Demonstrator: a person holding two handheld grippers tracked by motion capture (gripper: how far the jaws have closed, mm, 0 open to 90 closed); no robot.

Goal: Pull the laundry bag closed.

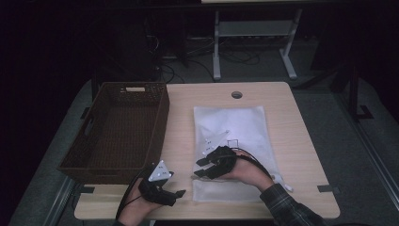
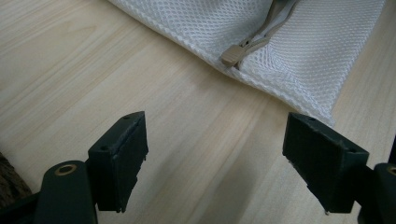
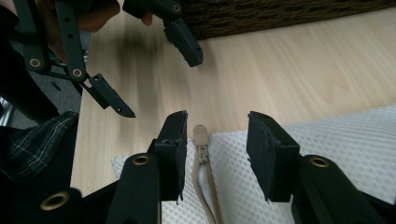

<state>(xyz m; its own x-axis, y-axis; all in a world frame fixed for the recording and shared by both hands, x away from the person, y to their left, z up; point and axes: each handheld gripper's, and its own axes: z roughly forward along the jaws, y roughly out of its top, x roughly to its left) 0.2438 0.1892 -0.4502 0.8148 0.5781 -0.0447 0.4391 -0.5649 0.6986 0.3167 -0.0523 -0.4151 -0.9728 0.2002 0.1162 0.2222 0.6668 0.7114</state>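
A white mesh bag lies flat on the wooden table. Its beige zipper pull sits at the bag's near left corner. My right gripper hovers over that corner, open. In the right gripper view the pull lies between the jaws, close to the left pad, and neither pad touches it. My left gripper stands open over bare wood just left of the bag, near the table's front edge. In the left gripper view nothing is between the jaws, and the zipper pull lies a short way ahead.
A dark wicker basket takes up the table's left side, close behind my left gripper. A round cable hole sits at the table's far edge. A grey metal frame stands on the floor beyond.
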